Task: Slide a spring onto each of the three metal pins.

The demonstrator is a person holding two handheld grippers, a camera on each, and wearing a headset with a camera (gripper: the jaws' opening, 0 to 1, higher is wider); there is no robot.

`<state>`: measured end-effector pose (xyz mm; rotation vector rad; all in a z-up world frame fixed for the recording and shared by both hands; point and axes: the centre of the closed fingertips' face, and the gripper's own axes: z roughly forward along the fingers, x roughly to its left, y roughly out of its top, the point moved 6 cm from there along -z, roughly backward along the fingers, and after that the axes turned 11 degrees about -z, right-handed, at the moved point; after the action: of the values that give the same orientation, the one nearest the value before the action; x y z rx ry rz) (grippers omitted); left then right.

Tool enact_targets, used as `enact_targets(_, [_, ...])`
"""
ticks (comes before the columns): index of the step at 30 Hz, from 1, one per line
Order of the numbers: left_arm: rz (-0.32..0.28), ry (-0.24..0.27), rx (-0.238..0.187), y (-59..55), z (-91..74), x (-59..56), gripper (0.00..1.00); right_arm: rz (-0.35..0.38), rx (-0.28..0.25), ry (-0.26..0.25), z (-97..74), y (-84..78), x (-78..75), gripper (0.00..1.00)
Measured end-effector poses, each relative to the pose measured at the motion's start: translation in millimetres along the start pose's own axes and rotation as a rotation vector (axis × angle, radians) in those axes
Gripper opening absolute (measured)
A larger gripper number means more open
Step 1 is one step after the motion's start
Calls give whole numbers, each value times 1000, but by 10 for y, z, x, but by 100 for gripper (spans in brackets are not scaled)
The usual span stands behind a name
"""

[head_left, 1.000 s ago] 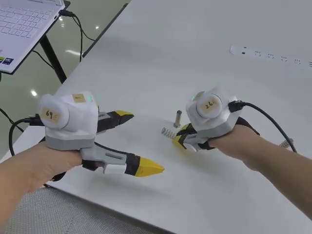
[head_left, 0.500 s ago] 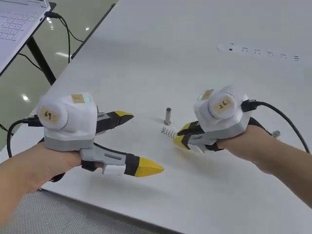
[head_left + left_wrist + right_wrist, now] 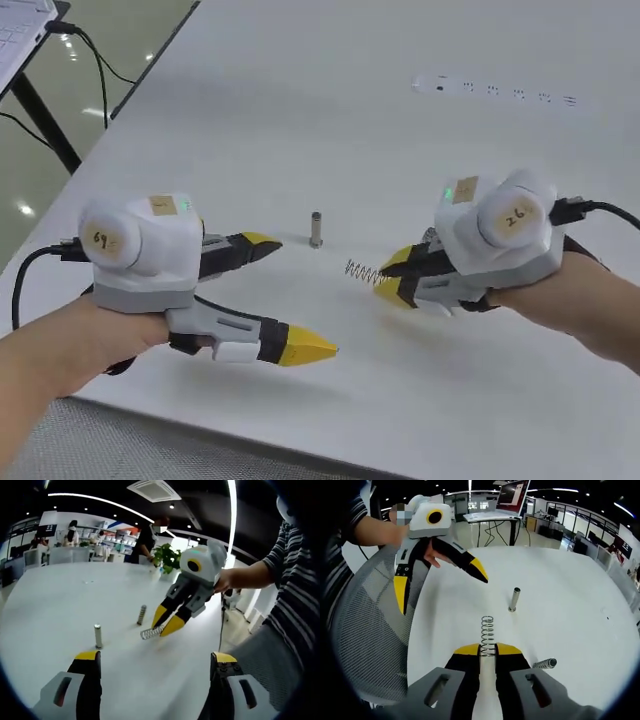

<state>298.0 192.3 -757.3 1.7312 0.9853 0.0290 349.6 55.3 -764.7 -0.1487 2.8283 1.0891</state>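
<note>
Right gripper (image 3: 393, 286) pinching a spring (image 3: 362, 270), left gripper (image 3: 297, 295) wide open — empty, bare pin (image 3: 316, 229) upright nearby

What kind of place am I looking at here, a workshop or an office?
Most likely an open-plan office or lab: a long white table with a power strip, an open laptop nearby, and a potted plant beyond.

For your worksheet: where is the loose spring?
Head view, centre: the spring sticks out from the shut right gripper, just right of the upright pin.
</note>
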Motion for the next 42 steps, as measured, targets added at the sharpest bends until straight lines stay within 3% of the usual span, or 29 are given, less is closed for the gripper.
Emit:
enact_targets(8, [22,-47,23,-9,113,-51,79,-84,-6,7,-107,-20,73,8])
enact_targets(18, [80,-119,9,42,263,-103,50,-203,-12,5,-169,19,164,8])
enact_targets(24, [117,-144,14,52,381,-149,41,-243,-11,29,-193,16,250,8])
enact_targets(42, [190,-240,33,97,484,-279,11,-225,-46,28,-299,44,298,8])
